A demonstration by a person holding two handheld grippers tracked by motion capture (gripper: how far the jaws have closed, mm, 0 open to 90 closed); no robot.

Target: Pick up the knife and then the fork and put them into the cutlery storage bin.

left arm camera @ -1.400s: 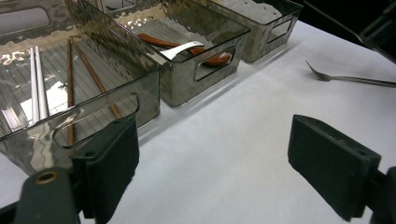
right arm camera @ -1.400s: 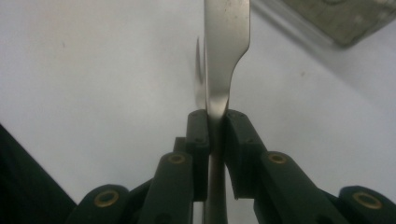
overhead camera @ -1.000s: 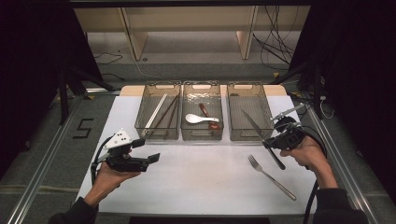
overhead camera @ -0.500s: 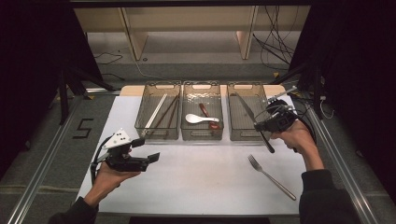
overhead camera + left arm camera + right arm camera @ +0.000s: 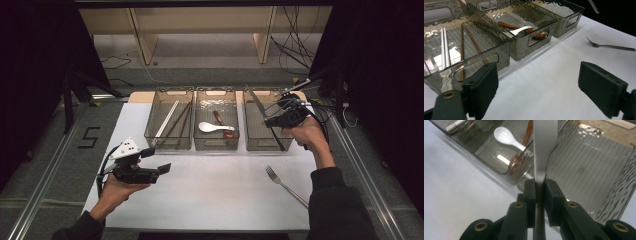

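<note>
Right tongs (image 5: 539, 188) clamp a flat steel knife (image 5: 543, 150) over the ribbed, smoky-clear bin (image 5: 596, 175) — left tongs (image 5: 549, 87) gape above the matte white tabletop (image 5: 554, 75).

— What's the surface (image 5: 210, 195) like?
— White and flat, set between metal rails.
— What lies on it?
— Three smoky clear bins in a row at the far edge: left bin (image 5: 169, 145), middle bin (image 5: 216, 144), right bin (image 5: 260, 145). A fork (image 5: 285, 185) lies on the near right, apart from them.
</note>
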